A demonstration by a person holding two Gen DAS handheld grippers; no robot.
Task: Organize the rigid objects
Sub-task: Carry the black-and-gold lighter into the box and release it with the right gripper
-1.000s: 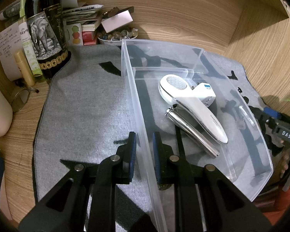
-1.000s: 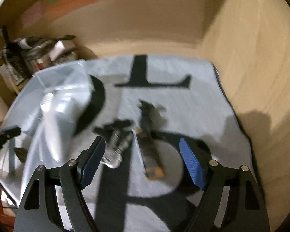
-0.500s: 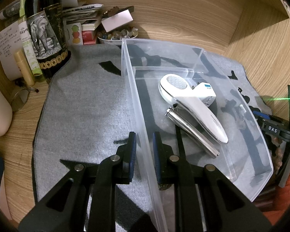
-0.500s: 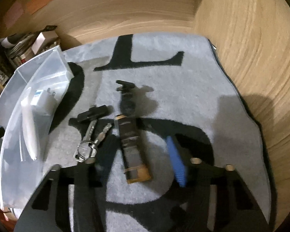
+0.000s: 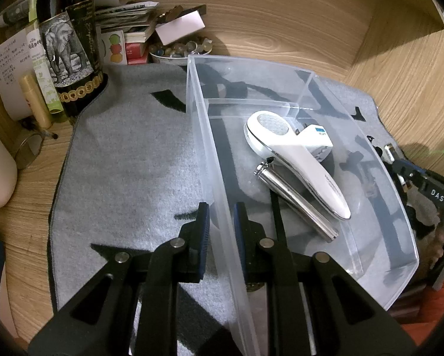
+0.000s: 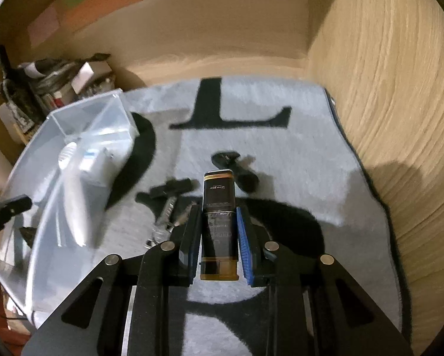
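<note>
My left gripper (image 5: 220, 210) is shut on the left wall of a clear plastic bin (image 5: 198, 112) that stands on a grey mat. Inside the bin lie a white handheld device (image 5: 293, 154), a silver cylinder (image 5: 296, 201) and a small white box (image 5: 316, 139). In the right wrist view, my right gripper (image 6: 218, 210) has a black and gold flat case (image 6: 219, 190) between its blue pads; the jaws are closing and both pads press its sides. On the mat to its left lies a bunch of keys (image 6: 165, 210), and a black clip-like object (image 6: 236, 169) lies just beyond the case.
A dark bottle with an elephant label (image 5: 68, 47), a bowl of stones (image 5: 177, 50) and stacked papers (image 5: 127, 14) crowd the back left corner. Wooden walls (image 6: 385, 118) close in at the back and the right. The grey mat (image 5: 127, 154) lies bare left of the bin.
The right gripper's jaws went from wide open to closed on the black and gold case, which lay on the mat between them. The left gripper and bin have not moved.
</note>
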